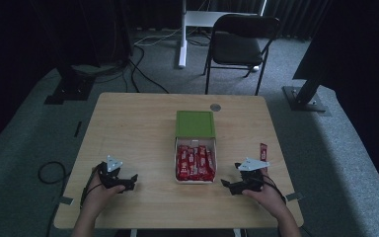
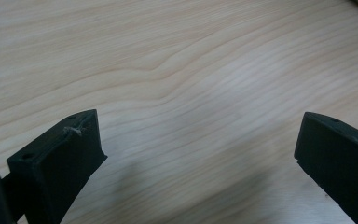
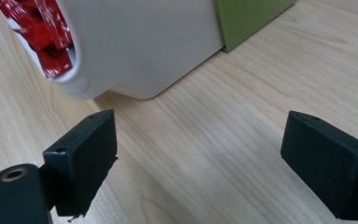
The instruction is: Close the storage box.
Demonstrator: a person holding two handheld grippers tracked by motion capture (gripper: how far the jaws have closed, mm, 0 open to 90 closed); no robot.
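Nearest the camera, two forearms come in over the front edge of the surface (image 1: 128,123), a pale wood-grain top with rounded corners. The left hand-held gripper (image 1: 128,183) sits low at the front left, jaws spread wide with bare wood between them. Its own view confirms it: light streaky grain, a soft shadow under the jaws, nothing held.

Over on the right, the right hand-held gripper (image 1: 225,183) rests near the front right, jaws also well apart and empty, pointing in toward the white tray (image 1: 196,180). In the right gripper view that tray's rounded white wall (image 3: 140,46) looms just ahead of the jaws, not touching them.

The tray sits mid-surface, packed with red snack packets (image 1: 195,160) lying side by side. Its green lid (image 1: 195,123) lies flat just behind it, touching the far end. One loose red packet (image 1: 263,150) lies alone toward the right edge, just beyond the right hand.

Farther back, a small grey disc (image 1: 215,107) is set near the far edge of the surface. Beyond that, grey carpet (image 1: 24,128), a black folding chair (image 1: 239,44), a white table leg (image 1: 182,34), cables (image 1: 138,64) trailing across the floor, dark stand bases on both sides, and black curtains closing off the room.
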